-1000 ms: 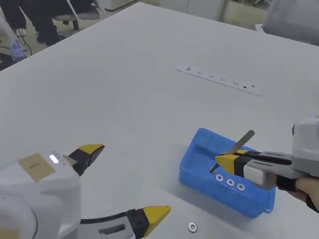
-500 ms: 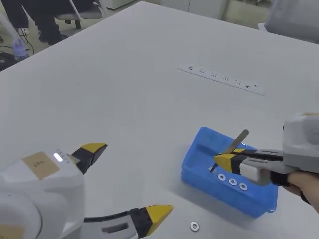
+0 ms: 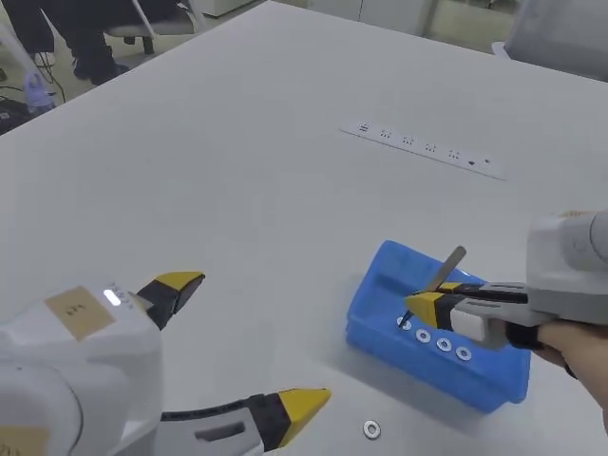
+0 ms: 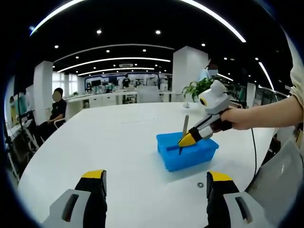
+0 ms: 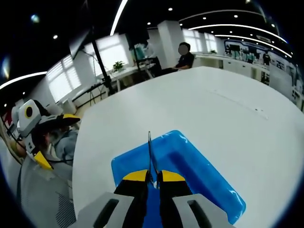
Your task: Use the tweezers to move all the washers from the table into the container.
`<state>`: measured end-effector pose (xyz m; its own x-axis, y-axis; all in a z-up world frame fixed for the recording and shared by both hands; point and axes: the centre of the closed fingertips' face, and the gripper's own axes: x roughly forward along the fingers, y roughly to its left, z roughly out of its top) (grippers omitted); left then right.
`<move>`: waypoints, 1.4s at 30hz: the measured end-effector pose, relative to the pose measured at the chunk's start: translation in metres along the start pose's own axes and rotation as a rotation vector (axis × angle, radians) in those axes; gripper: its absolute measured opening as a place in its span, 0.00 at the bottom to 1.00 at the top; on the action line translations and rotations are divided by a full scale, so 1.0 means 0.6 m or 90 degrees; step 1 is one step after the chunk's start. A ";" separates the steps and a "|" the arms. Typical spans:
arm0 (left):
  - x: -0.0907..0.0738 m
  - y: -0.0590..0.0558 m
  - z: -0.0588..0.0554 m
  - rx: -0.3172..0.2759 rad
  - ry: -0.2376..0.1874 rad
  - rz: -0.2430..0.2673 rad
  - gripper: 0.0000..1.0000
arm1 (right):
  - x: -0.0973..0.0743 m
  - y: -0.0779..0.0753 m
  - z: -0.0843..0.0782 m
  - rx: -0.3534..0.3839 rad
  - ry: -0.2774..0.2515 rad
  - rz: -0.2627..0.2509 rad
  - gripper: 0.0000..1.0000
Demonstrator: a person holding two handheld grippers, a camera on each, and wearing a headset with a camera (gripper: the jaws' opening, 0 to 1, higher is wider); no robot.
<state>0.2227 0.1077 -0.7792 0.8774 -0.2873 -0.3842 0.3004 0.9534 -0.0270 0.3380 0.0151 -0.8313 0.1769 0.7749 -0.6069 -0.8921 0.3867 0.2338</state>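
Observation:
A blue container (image 3: 380,353) sits on the white table with three washers (image 3: 444,344) in a row inside. My right gripper (image 3: 423,309) is shut on the tweezers (image 3: 446,266), whose tip dips into the container's left end beside the washers. One loose washer (image 3: 371,429) lies on the table just in front of the container. My left gripper (image 3: 242,342) hovers open to the left with nothing between its jaws. In the left gripper view the container (image 4: 187,154) and the loose washer (image 4: 200,184) lie ahead of the open left gripper (image 4: 156,178). In the right gripper view the tweezers (image 5: 149,152) point over the container (image 5: 190,161).
A white power strip (image 3: 423,150) lies across the far part of the table (image 3: 237,171). Chairs and a person's legs stand beyond the table's far left edge (image 3: 85,38). People sit at desks in the background (image 4: 57,107).
My right gripper has shifted slightly left over the container, and the tweezers' tip has stayed inside it. The left gripper and the loose washer have not moved.

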 end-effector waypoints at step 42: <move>0.001 0.000 -0.001 0.005 -0.001 -0.003 0.88 | -0.034 0.004 0.016 -0.023 -0.034 -0.021 0.05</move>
<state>0.2229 0.1077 -0.7802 0.8763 -0.2922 -0.3831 0.3078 0.9512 -0.0214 0.3363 0.0050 -0.8110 0.2272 0.7878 -0.5725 -0.8997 0.3948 0.1862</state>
